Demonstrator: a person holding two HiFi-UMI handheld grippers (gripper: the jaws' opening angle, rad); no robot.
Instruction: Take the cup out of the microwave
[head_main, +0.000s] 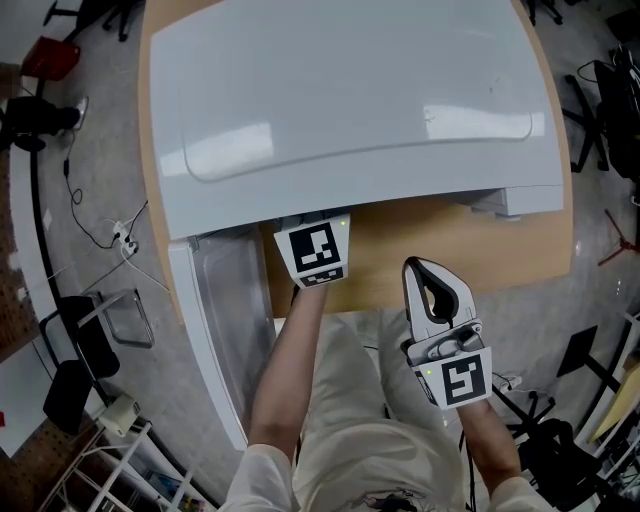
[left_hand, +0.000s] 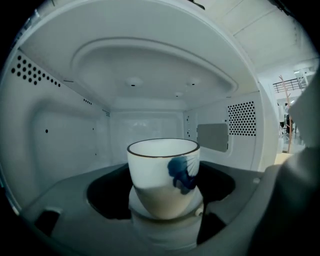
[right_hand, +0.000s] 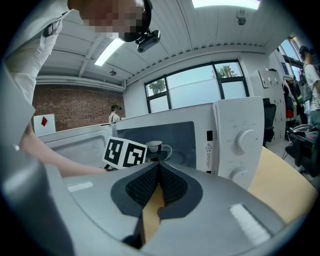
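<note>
To the left of the left gripper (head_main: 318, 255), the microwave's door (head_main: 215, 330) stands open over a grey floor (head_main: 100, 180). A power strip (head_main: 125, 240) with its cables lies there, and a dark chair (head_main: 88, 340) stands nearby. The gripper reaches into the white microwave (head_main: 350, 100), and only its marker cube shows below the front edge.

In the left gripper view its jaws stand apart with the cup (left_hand: 162, 177) between them. The cup is white with a dark rim and has a blue mark on the side toward the right jaw. Dark gaps show on either side of the cup near the camera. I cannot tell whether the pads touch it farther forward. Beyond the cup are the cavity's white back wall and perforated side walls.

The microwave sits on a pale wooden table (head_main: 450, 235), and bare wood lies ahead of the right gripper (head_main: 422, 270). That gripper is held outside the oven, to the right of the left one, with its jaws pressed together on nothing.

In the right gripper view, the room beyond the closed tips runs from a brick wall (right_hand: 65, 107) on the left, past a distant person (right_hand: 116, 114), to wide windows (right_hand: 200, 90). Below the windows is the microwave's upper knob (right_hand: 245, 140). Light strips run along the ceiling.
</note>
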